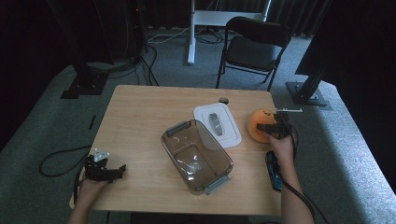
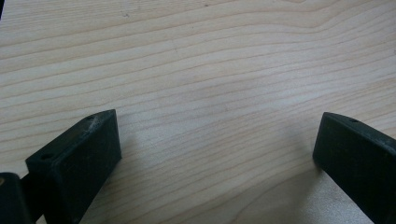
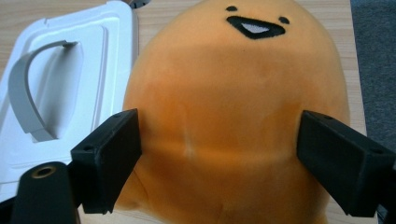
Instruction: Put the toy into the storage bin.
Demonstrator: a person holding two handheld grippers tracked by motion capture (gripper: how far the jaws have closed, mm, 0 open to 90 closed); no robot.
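Right gripper [image 3: 219,154] is straddling the orange plush toy [image 3: 233,107], jaws spread wide on either flank, not clamping. The toy is lying just beside the white lid [image 3: 60,93]. Left gripper [image 2: 217,154] is hovering open over bare table [image 2: 210,60], well apart from the lid.

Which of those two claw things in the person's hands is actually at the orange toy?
The right gripper: its open jaws sit either side of the orange plush toy. The left gripper is open over bare table.
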